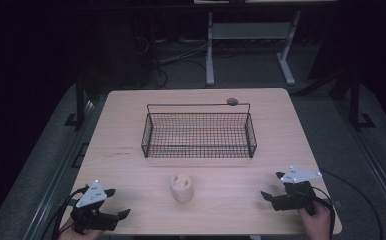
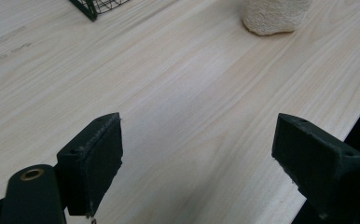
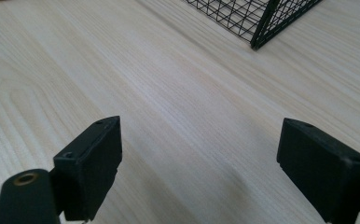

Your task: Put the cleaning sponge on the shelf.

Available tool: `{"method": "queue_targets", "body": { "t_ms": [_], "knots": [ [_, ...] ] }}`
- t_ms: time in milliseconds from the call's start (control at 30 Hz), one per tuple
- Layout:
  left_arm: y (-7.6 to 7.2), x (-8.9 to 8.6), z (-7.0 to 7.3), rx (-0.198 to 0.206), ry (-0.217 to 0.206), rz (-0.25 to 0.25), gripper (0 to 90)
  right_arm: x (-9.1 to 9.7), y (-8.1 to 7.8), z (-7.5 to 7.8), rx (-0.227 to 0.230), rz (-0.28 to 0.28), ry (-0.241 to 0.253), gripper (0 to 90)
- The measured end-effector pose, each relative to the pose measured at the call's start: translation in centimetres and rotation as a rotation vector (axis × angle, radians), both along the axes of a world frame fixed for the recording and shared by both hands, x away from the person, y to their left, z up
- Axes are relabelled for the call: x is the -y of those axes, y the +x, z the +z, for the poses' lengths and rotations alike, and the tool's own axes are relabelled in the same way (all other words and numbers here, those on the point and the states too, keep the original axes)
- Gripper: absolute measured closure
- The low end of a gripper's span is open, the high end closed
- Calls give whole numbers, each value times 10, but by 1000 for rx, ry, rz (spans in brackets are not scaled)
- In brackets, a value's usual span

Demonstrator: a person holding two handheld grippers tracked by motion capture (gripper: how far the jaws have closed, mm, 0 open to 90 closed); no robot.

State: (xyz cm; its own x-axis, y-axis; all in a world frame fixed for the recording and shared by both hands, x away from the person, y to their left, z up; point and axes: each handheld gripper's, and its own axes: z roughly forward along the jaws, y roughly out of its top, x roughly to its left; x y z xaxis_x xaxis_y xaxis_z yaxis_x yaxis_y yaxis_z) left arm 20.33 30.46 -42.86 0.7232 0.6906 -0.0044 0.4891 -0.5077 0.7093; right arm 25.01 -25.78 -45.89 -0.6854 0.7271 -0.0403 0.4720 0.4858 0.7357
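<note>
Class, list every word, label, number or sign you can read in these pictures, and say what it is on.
No legible text anywhere.
Faint dark marks on the light wooden table, left of the black wire basket: too small and blurred to read.
Pale porous sponge-like lump: no text.

Table (image 1: 131, 165): light wood-grain top, rounded corners. Black wire basket (image 1: 199, 131) stood at mid-table toward the far edge, with a small dark round object (image 1: 232, 101) at its far rim. Pale, rough-textured lump (image 1: 182, 188) sat on the bare wood nearer the front edge, apart from the basket.
</note>
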Motion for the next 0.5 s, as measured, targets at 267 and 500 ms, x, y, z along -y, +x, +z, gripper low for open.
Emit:
{"method": "queue_targets", "body": {
  "t_ms": [267,500],
  "knots": [
    [3,6,1,-11,16,-20,157,-1,1,-1,-1,-1,-1,135],
    [9,18,5,-22,36,-53,157,-2,0,-1,0,7,2,135]
  ]
}}
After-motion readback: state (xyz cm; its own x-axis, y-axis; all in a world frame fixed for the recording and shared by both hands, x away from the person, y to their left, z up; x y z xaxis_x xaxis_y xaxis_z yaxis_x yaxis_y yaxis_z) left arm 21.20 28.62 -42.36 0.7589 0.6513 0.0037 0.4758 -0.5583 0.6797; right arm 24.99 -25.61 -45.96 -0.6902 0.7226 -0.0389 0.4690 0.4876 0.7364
